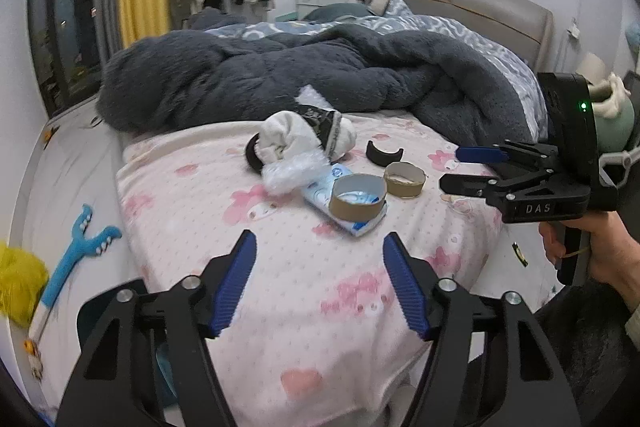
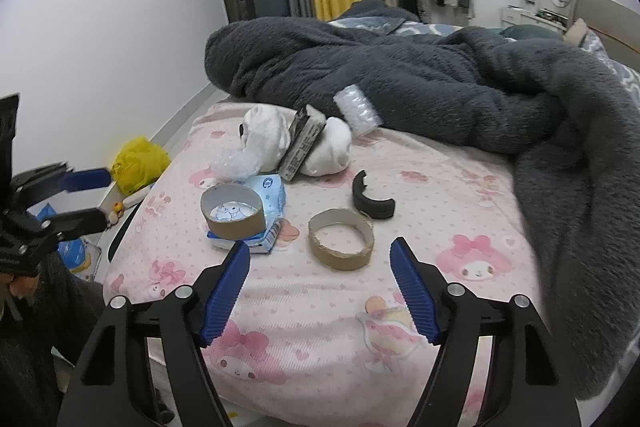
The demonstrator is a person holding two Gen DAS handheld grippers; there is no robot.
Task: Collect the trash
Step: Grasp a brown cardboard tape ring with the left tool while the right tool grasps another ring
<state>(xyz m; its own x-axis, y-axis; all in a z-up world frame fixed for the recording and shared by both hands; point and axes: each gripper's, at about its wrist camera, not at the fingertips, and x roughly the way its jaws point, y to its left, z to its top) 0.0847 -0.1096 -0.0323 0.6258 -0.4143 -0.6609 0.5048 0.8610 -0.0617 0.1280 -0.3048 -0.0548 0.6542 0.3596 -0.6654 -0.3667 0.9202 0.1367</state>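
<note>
Room: bedroom; pink cartoon-print bedsheet [image 2: 320, 307] covers the bed, with a dark grey fluffy blanket [image 2: 440, 83] heaped behind the litter.
Landmark: wide brown cardboard tape core [image 2: 233, 215] standing on its rim, hollow facing up.
Trash under landmark: flat blue-and-white tissue packet [image 2: 272, 203], touching the core, long axis running away from the camera.
Trash right of landmark: shorter brown cardboard ring [image 2: 340, 245], apart from it, lying flat, opening upward, slightly oval.
Trash beyond that ring: curved black plastic fragment [image 2: 372, 201], its arc opening toward the back of the bed.
Trash behind landmark: crumpled clear plastic wrap [image 2: 234, 163], white balled sock [image 2: 296, 139] and a dark printed wrapper [image 2: 302, 147] leaning on end.
Left gripper [image 1: 318, 283]: jaws partly spread, empty, short of the landmark.
Right gripper [image 2: 320, 287]: jaws partly spread, empty, with the shorter ring just ahead.
Risk, ring: thin cardboard would likely buckle or skid on soft bedding if pinched off-centre.
Risk, landmark: lifting it could drag or tip the packet beneath.
Risk, crowding: both grippers aim at neighbouring pieces and could collide.
</note>
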